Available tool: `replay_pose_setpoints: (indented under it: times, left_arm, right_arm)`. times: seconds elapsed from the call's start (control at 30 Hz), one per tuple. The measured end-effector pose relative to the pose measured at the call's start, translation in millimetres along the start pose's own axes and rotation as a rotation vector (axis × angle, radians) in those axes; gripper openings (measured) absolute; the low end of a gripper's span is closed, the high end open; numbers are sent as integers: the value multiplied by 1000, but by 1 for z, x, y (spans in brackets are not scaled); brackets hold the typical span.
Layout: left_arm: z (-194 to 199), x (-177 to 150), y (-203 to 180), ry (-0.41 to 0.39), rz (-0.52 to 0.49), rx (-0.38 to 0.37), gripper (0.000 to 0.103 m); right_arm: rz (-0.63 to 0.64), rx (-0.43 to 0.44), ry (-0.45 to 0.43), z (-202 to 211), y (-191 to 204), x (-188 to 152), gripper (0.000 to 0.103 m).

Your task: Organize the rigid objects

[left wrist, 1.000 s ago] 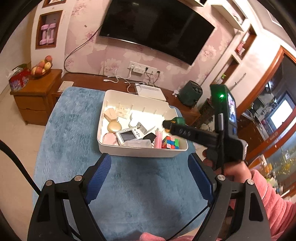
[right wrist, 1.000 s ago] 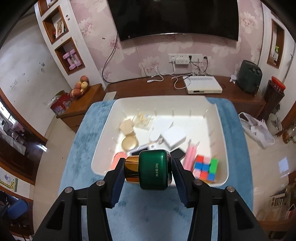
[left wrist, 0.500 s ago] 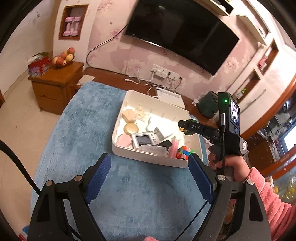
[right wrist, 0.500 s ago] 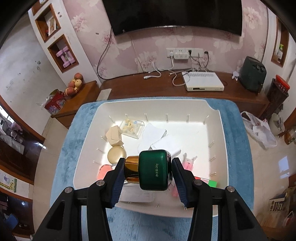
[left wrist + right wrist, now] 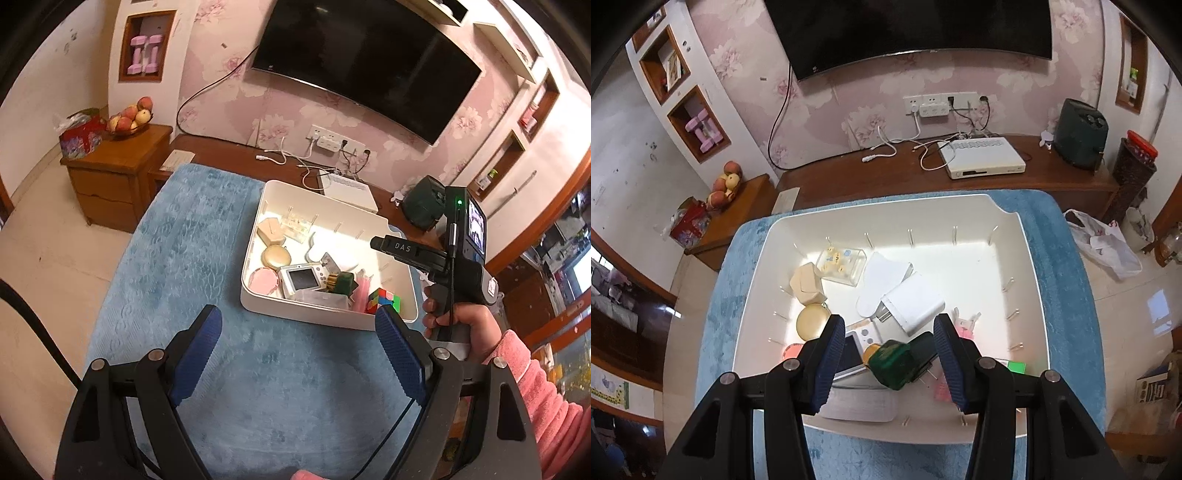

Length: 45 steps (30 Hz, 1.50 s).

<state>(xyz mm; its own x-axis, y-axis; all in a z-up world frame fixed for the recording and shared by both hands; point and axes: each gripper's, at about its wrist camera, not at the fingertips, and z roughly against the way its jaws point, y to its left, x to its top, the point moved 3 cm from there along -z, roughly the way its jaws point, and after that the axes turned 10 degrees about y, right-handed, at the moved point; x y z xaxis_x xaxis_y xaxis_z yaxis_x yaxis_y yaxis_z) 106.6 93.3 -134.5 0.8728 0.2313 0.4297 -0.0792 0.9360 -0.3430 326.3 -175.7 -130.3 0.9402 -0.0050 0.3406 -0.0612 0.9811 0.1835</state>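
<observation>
A white bin (image 5: 1030, 258) sits on the blue mat (image 5: 716, 325). A green jar with a gold cap (image 5: 892, 363) lies in the bin among several small objects, free of the fingers. My right gripper (image 5: 890, 363) is open above the bin's near part, its pads apart on either side of the jar. In the left wrist view the jar (image 5: 341, 282) lies beside a small camera (image 5: 303, 278), and the right gripper's body (image 5: 443, 254) hovers over the bin (image 5: 325, 319). My left gripper (image 5: 299, 354) is open and empty over the mat (image 5: 177, 258).
The bin also holds a colour cube (image 5: 382, 300), a white charger (image 5: 914, 303), a beige round case (image 5: 812, 322) and a clear box (image 5: 841, 266). A wooden TV bench (image 5: 886, 177) with a white set-top box (image 5: 982, 162) stands behind.
My right gripper moved forward over the bin, opened and let go of the green jar, which now lies in the bin. My left gripper drew back and to the left.
</observation>
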Motion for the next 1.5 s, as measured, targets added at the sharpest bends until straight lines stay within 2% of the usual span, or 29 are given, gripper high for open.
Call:
replay_pose_setpoints:
  times: [0.33,0.63,0.97,1.07,1.2,1.33,1.5]
  left_arm:
    - [20,3,13,12,-121,-17,87]
    - [34,-12,33,67,-239,-28,87]
    - [30,-34,35,121,-275,-45,87]
    - [27,-38,31,125,-279,-47,87]
    - [22,-44,25,133,-273,-17,87]
    - [15,-51,18,164,-242,27,87]
    - [13,-62,3,162,-225,85,87]
  right_arm:
    - [-107,-3,-40,22,8,-34,70]
    - [-206,-16,-30,28,21,-109,78]
    - [-159,-67,100,33,36,-185,82]
    - [-175,-42,146,38,35,-200,82]
    - [-178,-18,172,55,35,-215,86]
    - [-146,-54,198,69,28,-222,87]
    - [-132,-5,242,85,21,-230,87]
